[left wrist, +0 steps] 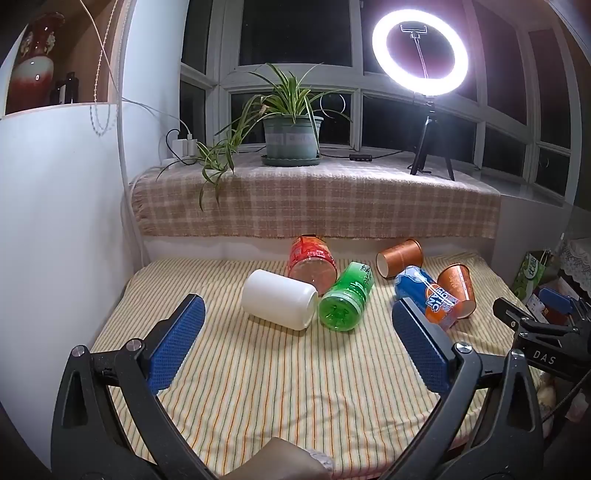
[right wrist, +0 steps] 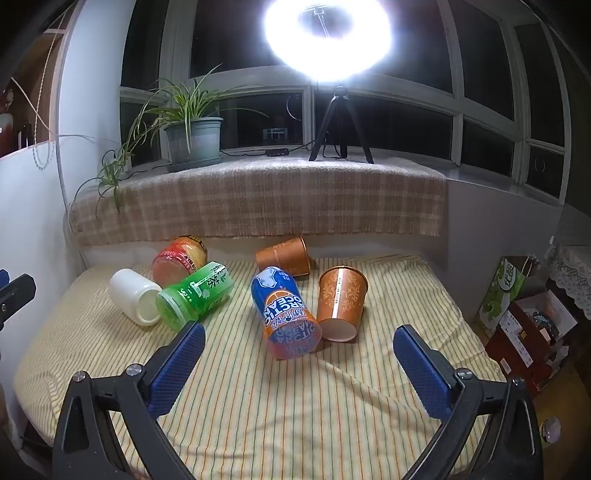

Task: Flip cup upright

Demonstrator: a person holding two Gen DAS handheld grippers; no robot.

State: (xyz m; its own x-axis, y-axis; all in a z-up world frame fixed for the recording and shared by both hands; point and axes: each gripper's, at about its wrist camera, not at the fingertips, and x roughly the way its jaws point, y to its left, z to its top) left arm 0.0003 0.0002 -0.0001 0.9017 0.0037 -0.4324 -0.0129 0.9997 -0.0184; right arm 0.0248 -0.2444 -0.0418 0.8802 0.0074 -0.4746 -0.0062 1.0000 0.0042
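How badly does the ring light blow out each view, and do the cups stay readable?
Left wrist: ring light bright, but its ring shape stays distinct. Right wrist: ring light blooms into a glaring blob. Cups, including the blue-orange cup, stay sharp; fisheye bends the window frames.

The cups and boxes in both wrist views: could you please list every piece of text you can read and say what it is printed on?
"ARCTIC OCEAN", upside down: blue and orange cup.
"茶", with more characters too small to read: green cup.
"DAS": black clamp of the right gripper.
"优", rest unclear: green box.
Red cup label: blurred, unreadable.
Brown paper cups: fine print, unreadable.
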